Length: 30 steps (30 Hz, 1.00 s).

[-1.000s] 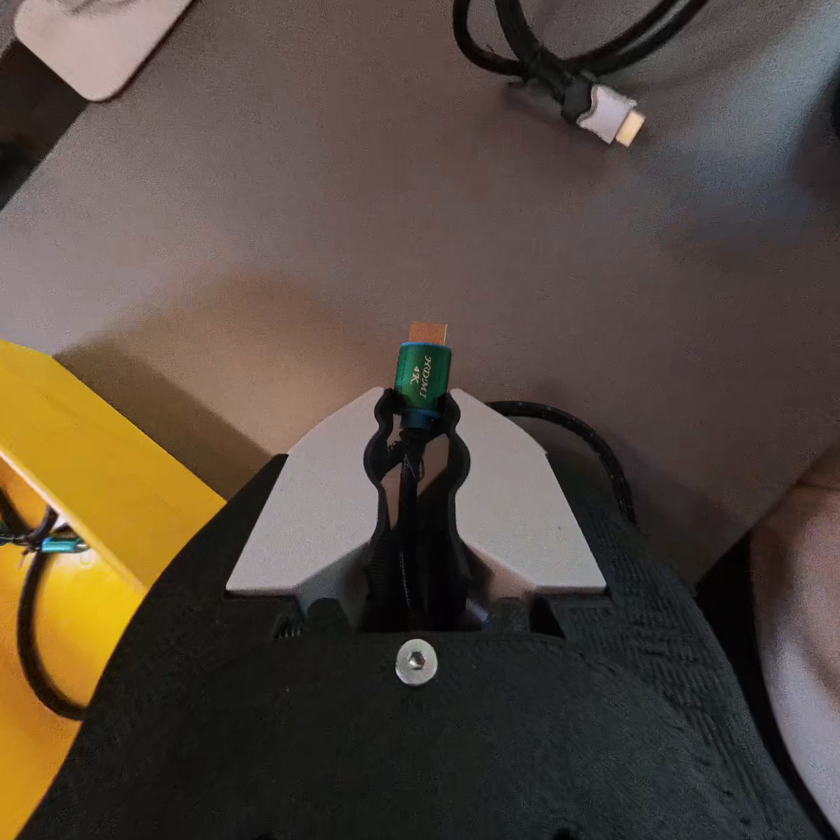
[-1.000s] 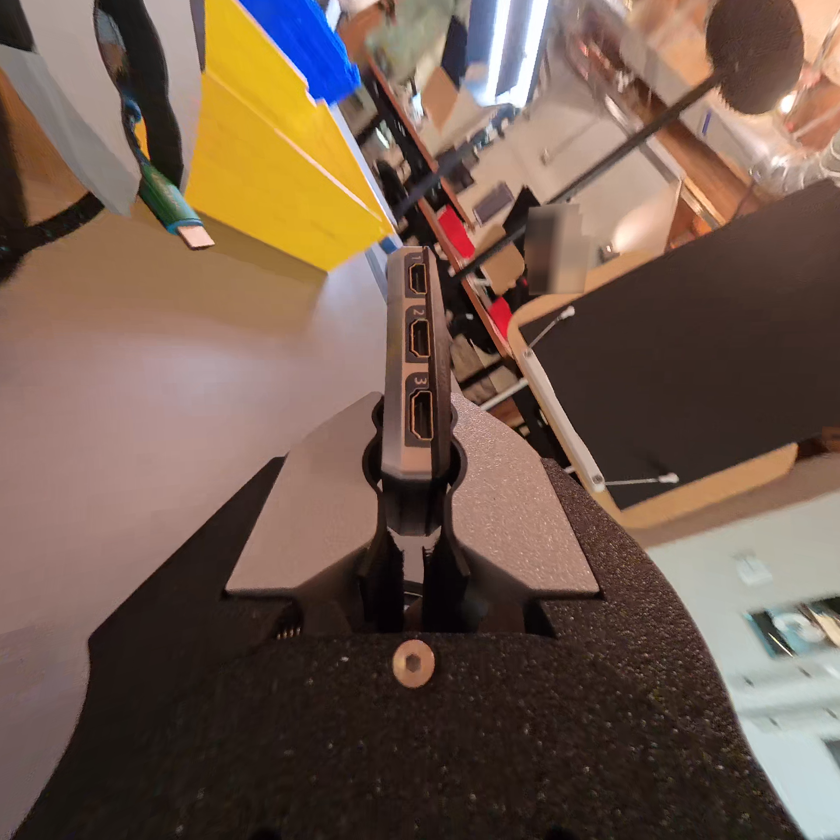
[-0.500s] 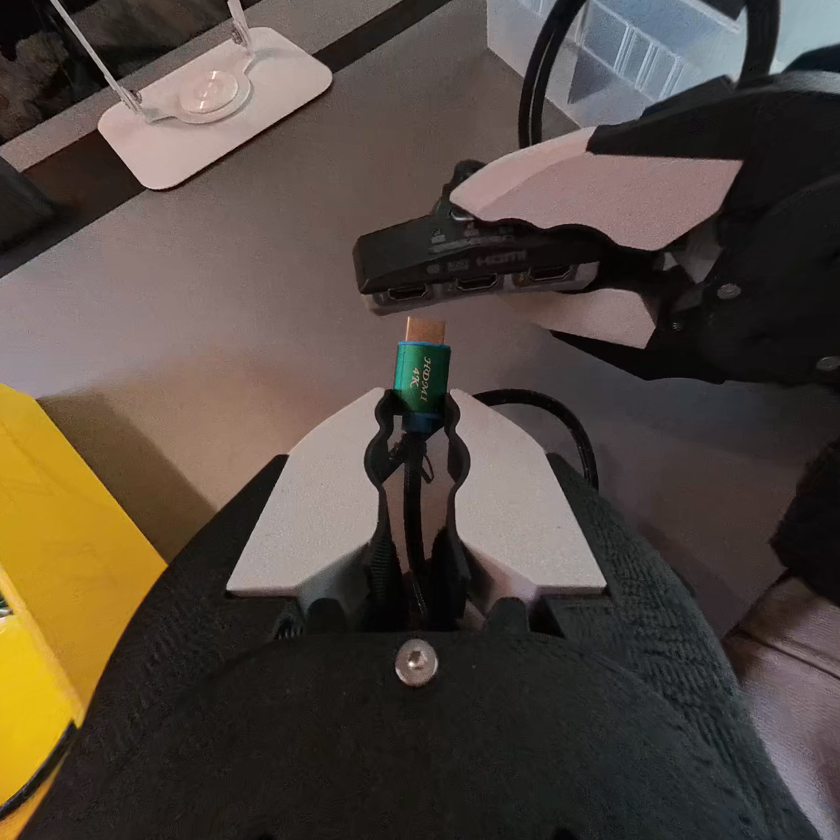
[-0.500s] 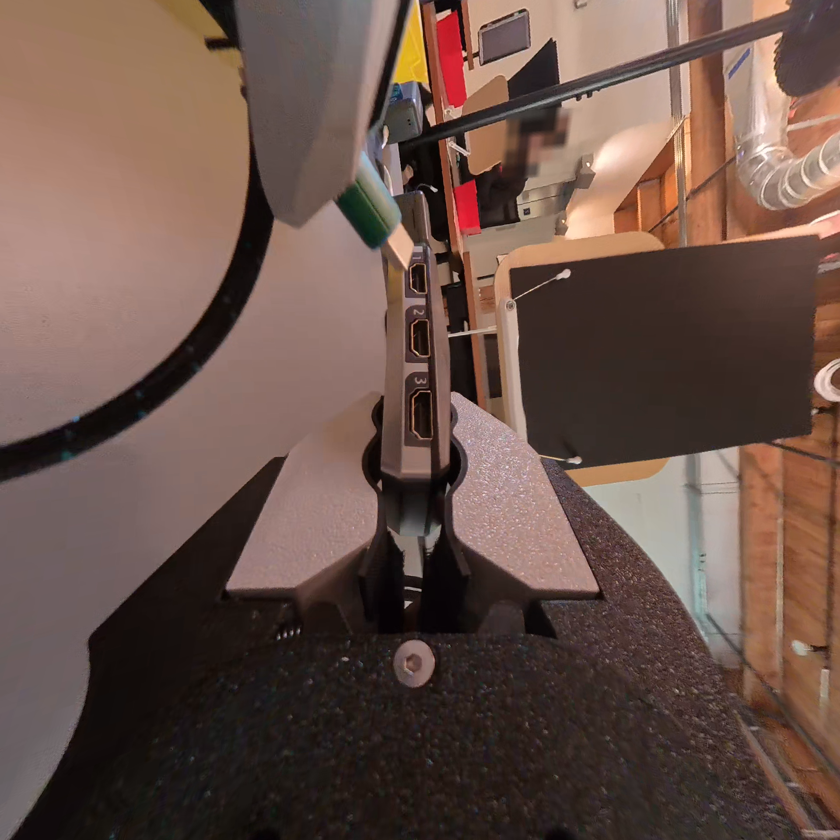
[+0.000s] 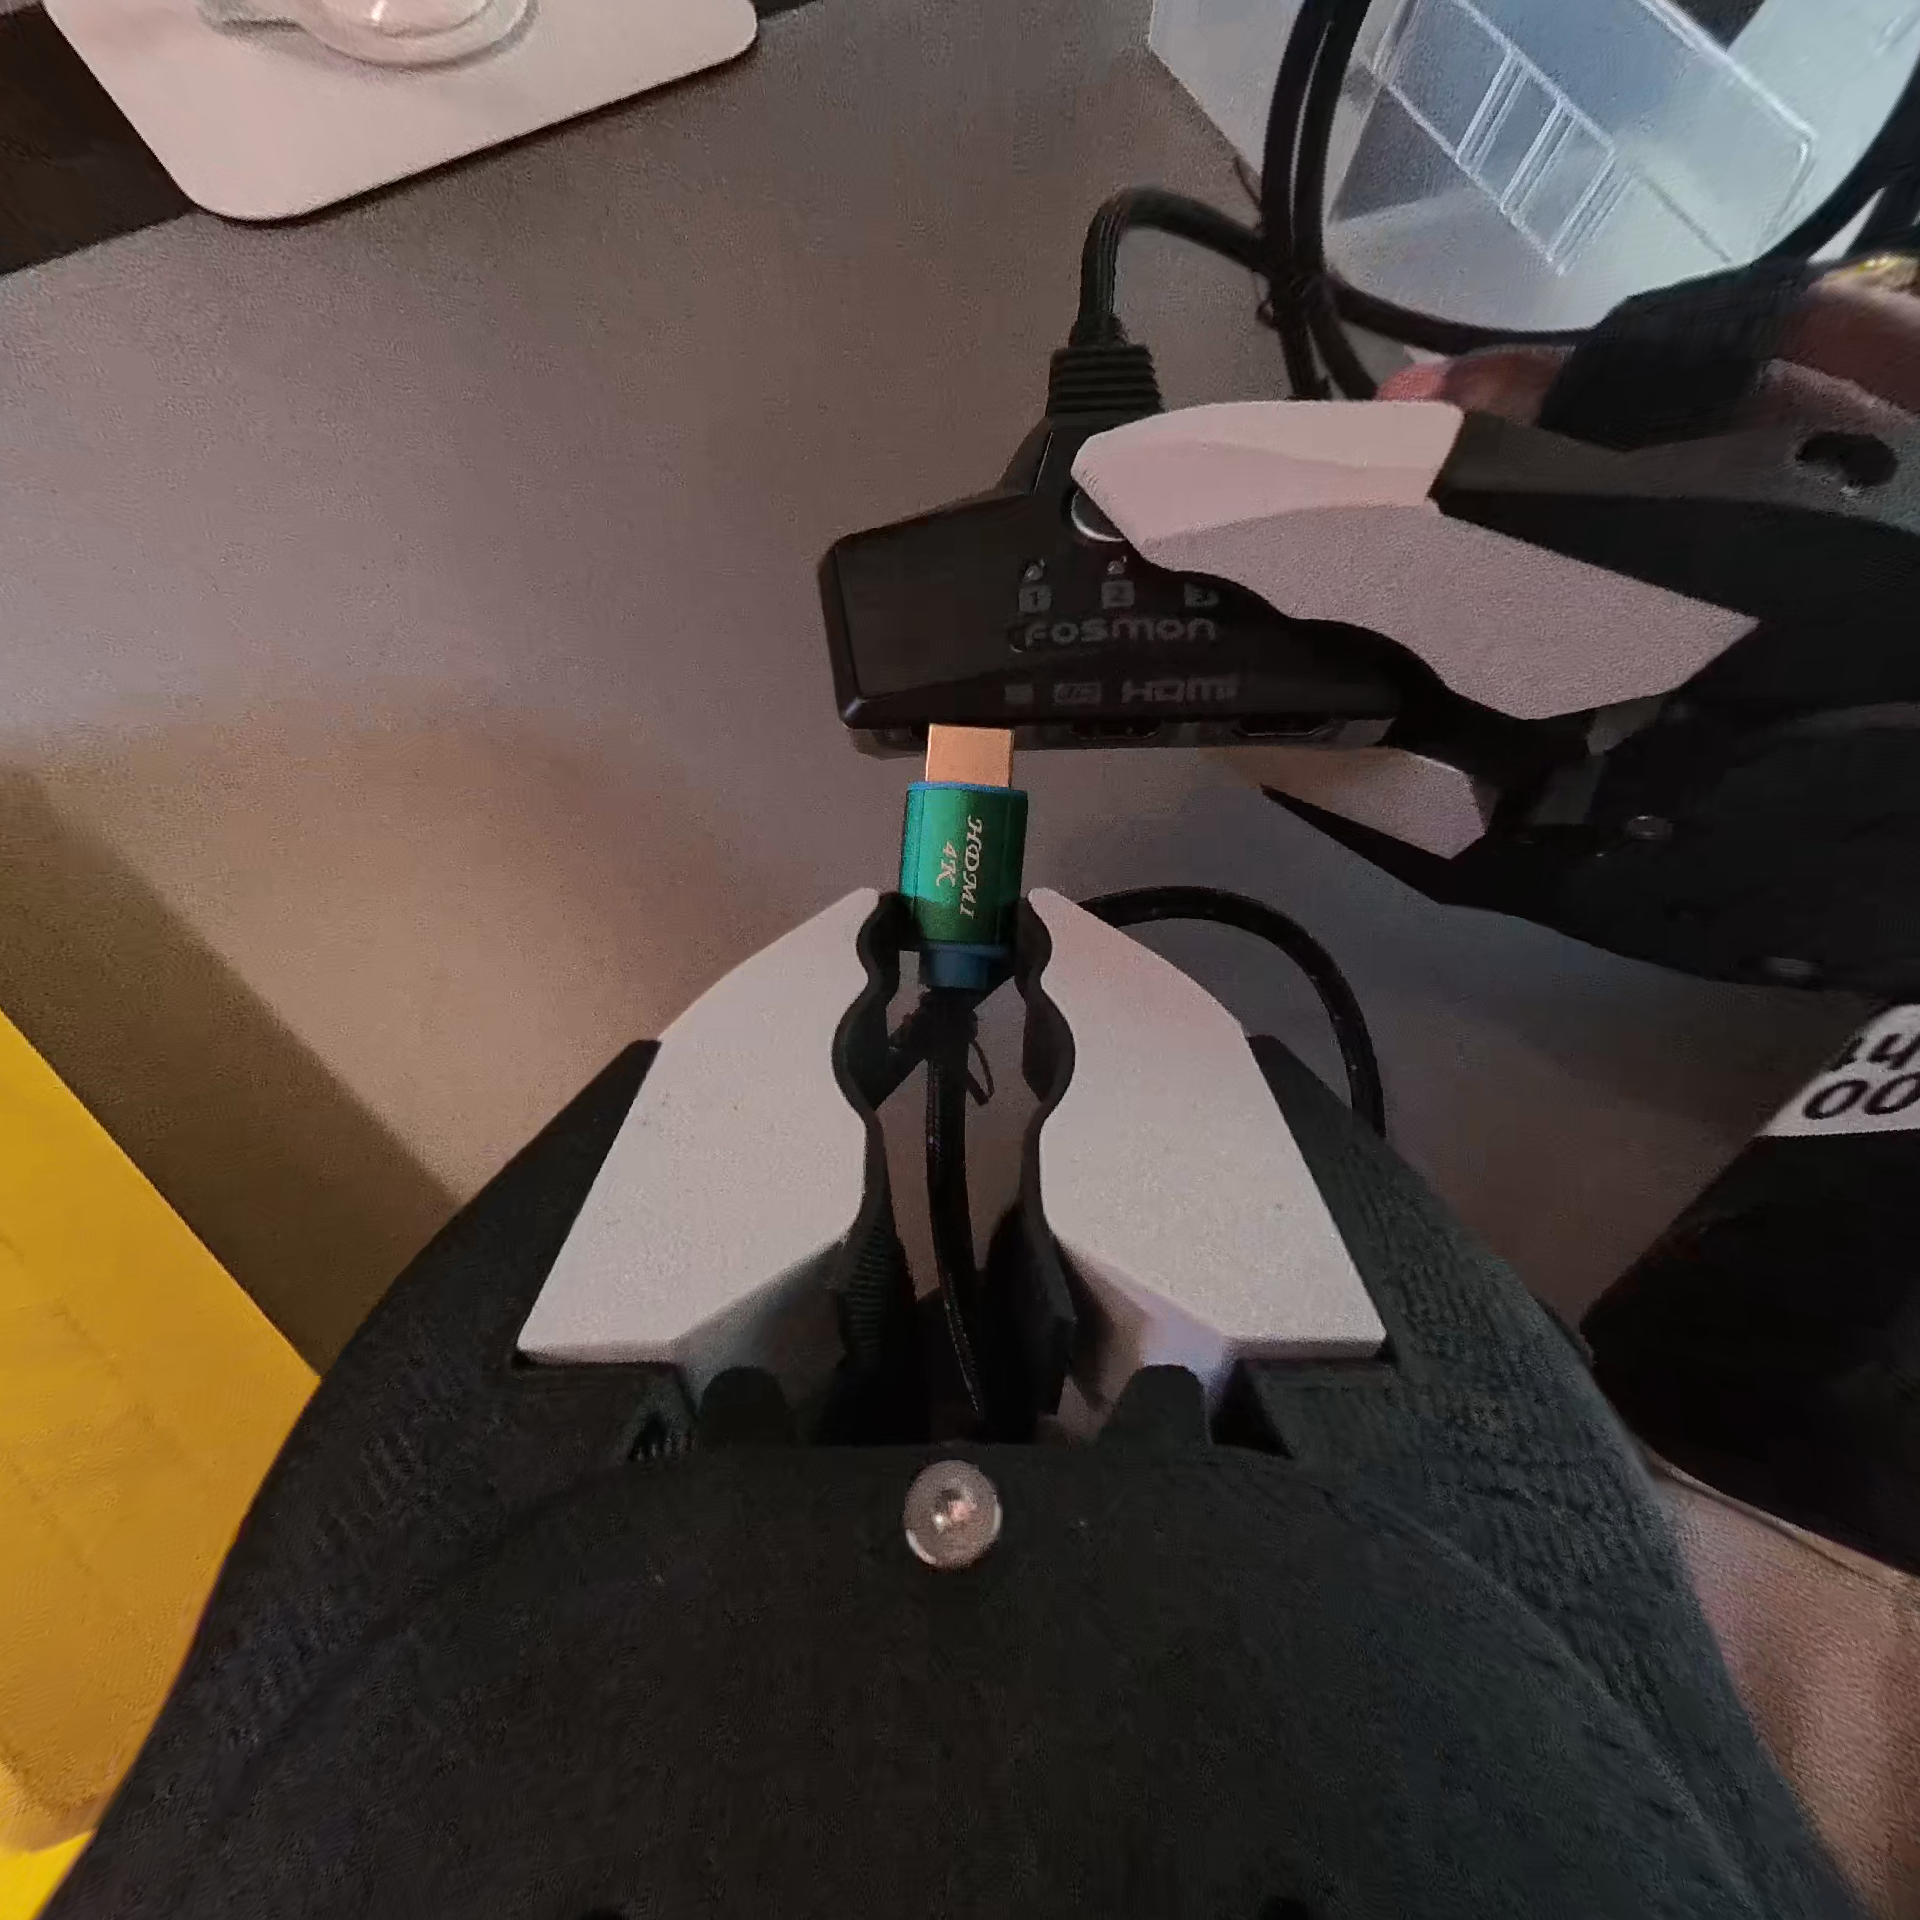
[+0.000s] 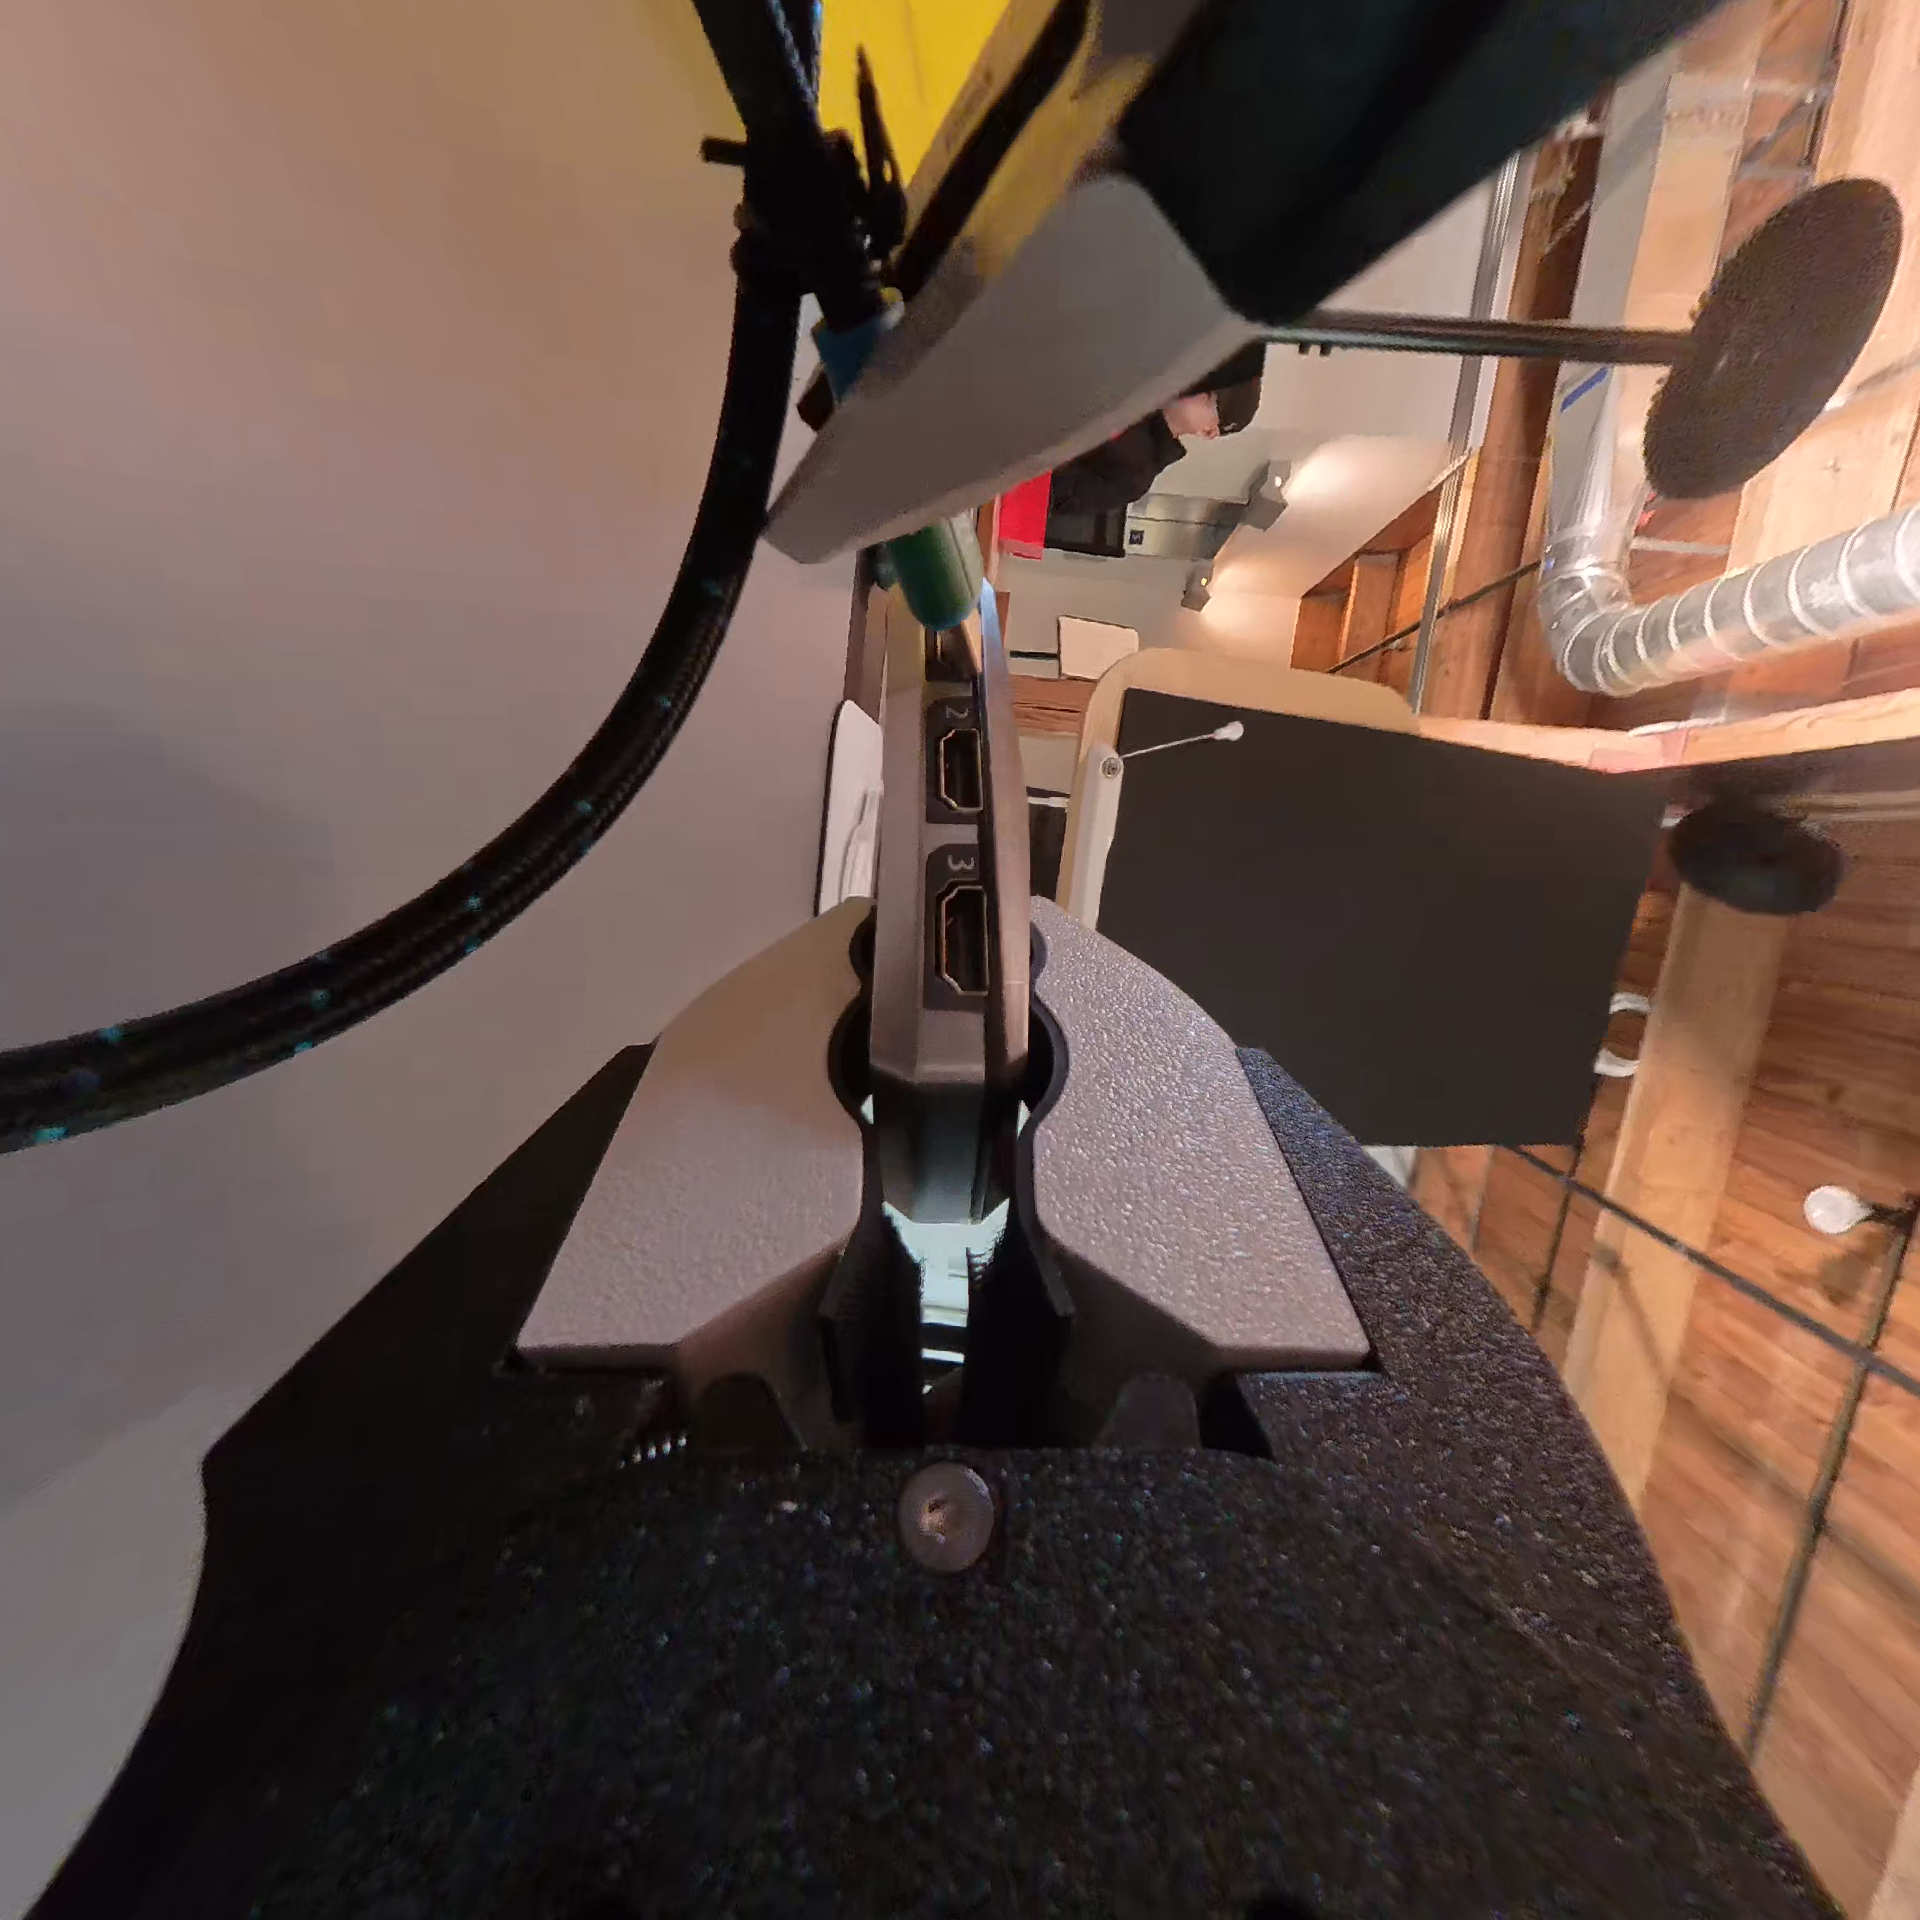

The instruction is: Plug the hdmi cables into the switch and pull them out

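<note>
Nearest in the left wrist view: left gripper, jaws closed tight on the blue collar of a green HDMI plug, braided black cable trailing back between the fingers and looping out to the right. Gold tip of the plug just entering the leftmost port of the black switch, green shell still well outside. Switch held above the grey table by the right gripper, reaching in from the right, jaws clamped on the switch's right end from above and below. Thick black lead leaving the switch's far side. Farther back, a white flat base at top left, a clear plastic box at top right; yellow bin at the left edge.

Nearest in the right wrist view: right gripper, jaws pinching the switch edge-on, two free ports facing the camera. Beyond, the green plug meeting the farthest port under the left gripper's grey finger, braided cable sweeping left. Black panel and wooden wall behind.
</note>
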Motion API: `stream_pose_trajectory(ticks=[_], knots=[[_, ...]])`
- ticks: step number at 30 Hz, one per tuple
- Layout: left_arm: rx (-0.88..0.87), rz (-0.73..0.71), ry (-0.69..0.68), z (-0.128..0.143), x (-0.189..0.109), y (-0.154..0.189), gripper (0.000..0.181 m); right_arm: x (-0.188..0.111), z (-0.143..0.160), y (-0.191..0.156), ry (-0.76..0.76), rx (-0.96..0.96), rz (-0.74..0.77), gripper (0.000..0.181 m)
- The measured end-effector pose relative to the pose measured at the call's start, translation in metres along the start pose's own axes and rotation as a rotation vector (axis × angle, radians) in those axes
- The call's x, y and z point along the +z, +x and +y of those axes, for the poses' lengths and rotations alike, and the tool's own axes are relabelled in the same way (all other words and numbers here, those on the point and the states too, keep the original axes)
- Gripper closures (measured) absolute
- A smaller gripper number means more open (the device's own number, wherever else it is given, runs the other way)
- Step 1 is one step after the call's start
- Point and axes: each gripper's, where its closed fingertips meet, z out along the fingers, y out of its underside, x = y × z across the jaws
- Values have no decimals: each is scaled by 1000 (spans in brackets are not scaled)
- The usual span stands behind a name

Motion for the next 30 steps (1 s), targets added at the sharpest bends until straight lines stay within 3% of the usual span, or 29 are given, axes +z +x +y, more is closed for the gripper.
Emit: stream_pose_trajectory(ticks=[7, 16, 21, 24, 30], knots=[[-14, -22, -154, 19, 13, -13, 160, 6, -10, -17, 65, -174, -5, 159], [12, 81, -224, 31, 23, -6, 160, 2, -11, -33, 190, -117, -35, 160], [60, 67, -179, 31, 31, -6, 161, -4, -14, -40, 256, -128, -65, 161], [129, 31, -143, 28, 34, -13, 160, -16, -32, -43, 351, -122, -78, 160], [247, 145, -118, 22, 26, -11, 160, -22, -37, -35, 436, -27, -54, 159]])
